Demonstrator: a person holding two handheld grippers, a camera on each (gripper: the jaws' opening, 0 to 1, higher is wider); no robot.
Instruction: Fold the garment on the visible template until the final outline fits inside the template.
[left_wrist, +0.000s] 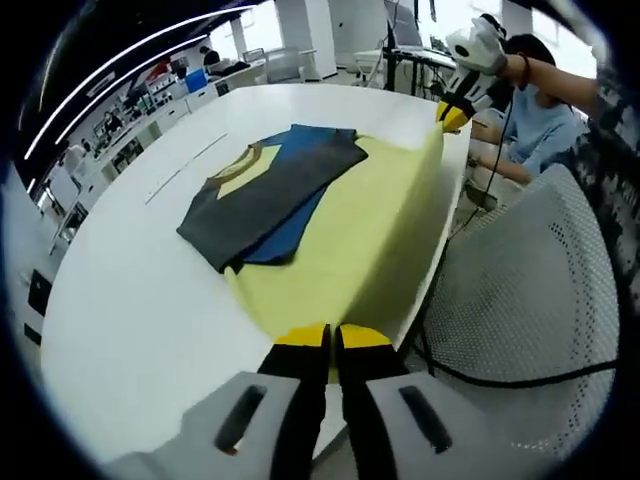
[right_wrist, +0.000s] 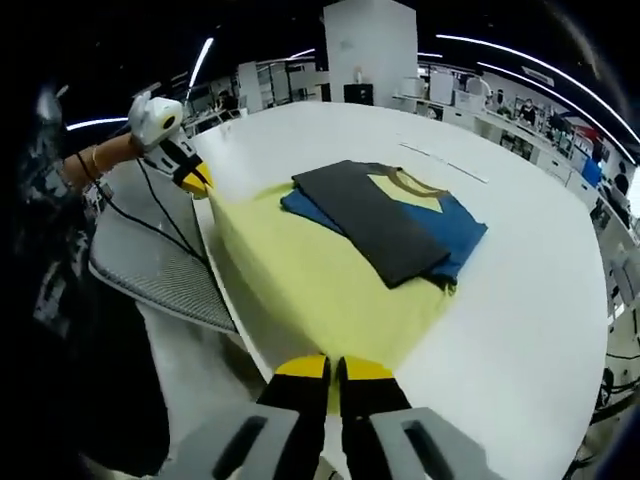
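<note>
Left gripper view: garment (left_wrist: 300, 210) beyond jaws.

You held your left claw (left_wrist: 332, 340) with its two yellow-tipped jaws pressed together, pinching the near edge of the yellow garment (left_wrist: 340, 240). Your right claw (right_wrist: 332, 370) was clamped the same way on the opposite corner of that edge, jaws side by side. Far ahead of each claw the other one showed, carried on your outstretched forearm (right_wrist: 100, 160), wrist bent downward.
</note>
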